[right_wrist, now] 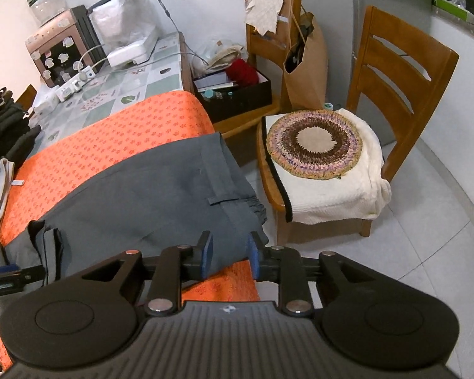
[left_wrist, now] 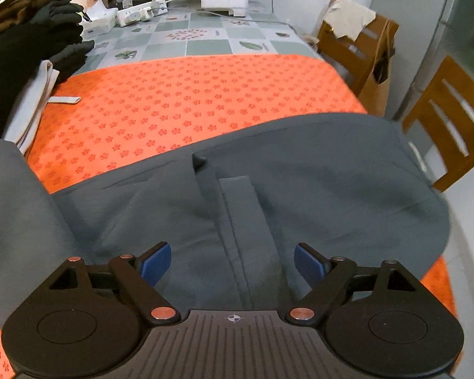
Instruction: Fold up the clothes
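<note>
Left wrist view looks down on a pair of dark grey cotton trousers [left_wrist: 268, 170] spread across the near part of the counter [left_wrist: 205, 41], with the left gripper [left_wrist: 231, 260] low over them. Its blue-padded fingers [left_wrist: 156, 262] stand wide apart with a raised ridge of cloth, stitched along a seam, running up between them; they are released and pinch nothing. My guess is they are set astride that ridge so they could close on it.

From the right wrist view, the right gripper [right_wrist: 228, 254] sits at the counter's near corner, where the waistband end of the trousers droops over the edge. Its fingers are drawn close on that hanging cloth and seem to be clenched on it, likely to keep the end taut. Whether the garment is mid-fold or only laid out, I cannot tell.

Under the trousers lies an orange mat printed with small flowers [left_wrist: 186, 101], over a grey-green tiled cloth. A pile of dark folded clothes [left_wrist: 32, 25] rises at the left, white power strips [left_wrist: 142, 11] lie beyond, and wooden slat-backed chairs [right_wrist: 391, 72] stand on the pale tiled floor.
</note>
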Available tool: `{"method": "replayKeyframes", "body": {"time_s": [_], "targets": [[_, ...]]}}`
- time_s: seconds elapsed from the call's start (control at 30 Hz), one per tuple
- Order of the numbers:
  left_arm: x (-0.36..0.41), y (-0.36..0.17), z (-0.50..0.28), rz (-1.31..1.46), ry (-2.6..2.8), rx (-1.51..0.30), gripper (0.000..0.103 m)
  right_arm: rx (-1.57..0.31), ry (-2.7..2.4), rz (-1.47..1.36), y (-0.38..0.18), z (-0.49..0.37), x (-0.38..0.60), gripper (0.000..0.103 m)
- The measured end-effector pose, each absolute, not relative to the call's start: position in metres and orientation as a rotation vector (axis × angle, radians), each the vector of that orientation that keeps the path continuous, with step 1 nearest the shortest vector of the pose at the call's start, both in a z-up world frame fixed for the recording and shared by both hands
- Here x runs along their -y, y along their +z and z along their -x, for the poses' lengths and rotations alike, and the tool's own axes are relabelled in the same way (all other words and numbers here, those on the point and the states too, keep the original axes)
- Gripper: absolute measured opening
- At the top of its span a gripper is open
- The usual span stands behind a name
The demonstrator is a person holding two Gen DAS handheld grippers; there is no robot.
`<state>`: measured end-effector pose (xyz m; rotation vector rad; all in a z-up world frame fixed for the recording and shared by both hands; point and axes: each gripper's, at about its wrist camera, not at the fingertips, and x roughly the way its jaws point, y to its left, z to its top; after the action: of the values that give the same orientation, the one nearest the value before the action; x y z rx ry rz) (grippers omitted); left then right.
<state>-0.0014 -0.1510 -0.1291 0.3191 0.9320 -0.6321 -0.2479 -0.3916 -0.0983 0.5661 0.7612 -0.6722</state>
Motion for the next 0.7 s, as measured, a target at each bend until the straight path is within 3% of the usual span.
{"method": "replayKeyframes", "body": {"time_s": [0.27,0.37,0.43,0.57,0.7], "targets": [[0.171,-0.157,0.004,-0.426,-0.549,-0.904,0.093,-0.769,-0.643,-0.554,-0.098,0.242,0.382,0.036],[0.166,-0.157,0.000,-0.396,-0.521,-0.897,0.090,-0.775,-0.627,-0.551,-0.098,0.238,0.378,0.039],[0.161,-0.155,-0.003,-0.367,-0.523,-0.898,0.082,-0.784,-0.613,-0.553,-0.099,0.235,0.375,0.043],[0.150,-0.149,-0.004,-0.321,-0.543,-0.893,0.050,-0.807,-0.576,-0.550,-0.101,0.224,0.367,0.056],[0.138,-0.144,-0.007,-0.283,-0.556,-0.883,0.029,-0.831,-0.524,-0.523,-0.103,0.208,0.355,0.073]]}}
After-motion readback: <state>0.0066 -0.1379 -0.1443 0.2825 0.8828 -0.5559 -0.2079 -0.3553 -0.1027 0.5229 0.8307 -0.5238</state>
